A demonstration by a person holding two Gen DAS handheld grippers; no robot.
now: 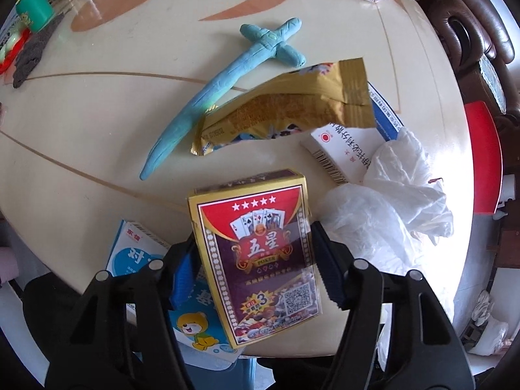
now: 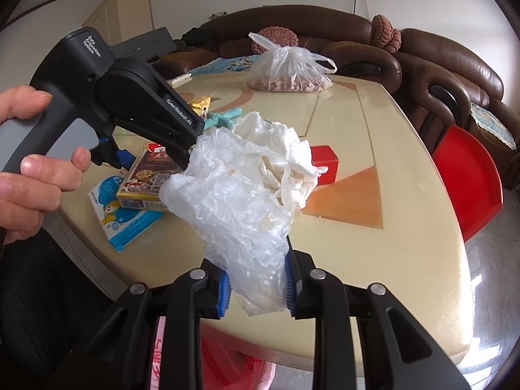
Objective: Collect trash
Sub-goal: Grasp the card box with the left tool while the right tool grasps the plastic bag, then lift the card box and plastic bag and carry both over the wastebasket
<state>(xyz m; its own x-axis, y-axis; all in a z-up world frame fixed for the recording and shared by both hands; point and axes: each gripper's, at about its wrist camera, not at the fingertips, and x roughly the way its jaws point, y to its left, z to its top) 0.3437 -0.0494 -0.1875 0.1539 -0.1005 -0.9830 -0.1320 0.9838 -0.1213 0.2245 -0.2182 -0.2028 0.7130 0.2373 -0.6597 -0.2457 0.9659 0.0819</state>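
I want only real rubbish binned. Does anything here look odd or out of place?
The left gripper is closing around an intact-looking poker card box, while the torn gold snack wrapper lies untouched on the table.

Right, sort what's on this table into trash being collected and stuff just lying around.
Job in hand: crumpled plastic bag, gripped by the right gripper; poker card box, gripped by the left gripper; gold snack wrapper, probably next.
Lying about: blue plush sword; bag of nuts; green cup; red box; blue-and-white box.
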